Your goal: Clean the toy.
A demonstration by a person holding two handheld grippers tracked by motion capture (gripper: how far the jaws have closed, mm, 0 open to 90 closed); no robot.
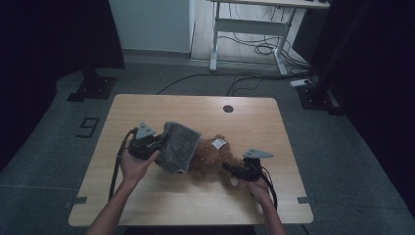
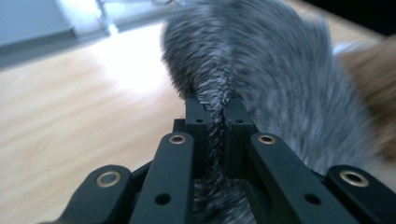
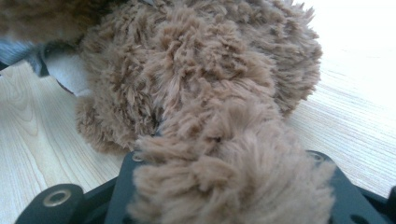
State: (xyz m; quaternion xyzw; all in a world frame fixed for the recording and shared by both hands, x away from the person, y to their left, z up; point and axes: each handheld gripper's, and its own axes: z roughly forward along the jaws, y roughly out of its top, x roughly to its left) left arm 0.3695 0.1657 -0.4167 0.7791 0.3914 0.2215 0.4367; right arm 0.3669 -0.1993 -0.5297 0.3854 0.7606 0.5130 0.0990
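At nine o'clock on the counter (image 1: 147, 105) I see my left tongs (image 1: 157, 143) pinched tight on a fold of the grey furry cloth (image 1: 178, 146), which drapes over the nine o'clock end of the brown plush toy (image 1: 213, 160). The toy lies at the counter's centre, a white tag (image 1: 219, 143) on its twelve o'clock side. At four o'clock my right tongs (image 1: 236, 171) clamp a brown plush limb.
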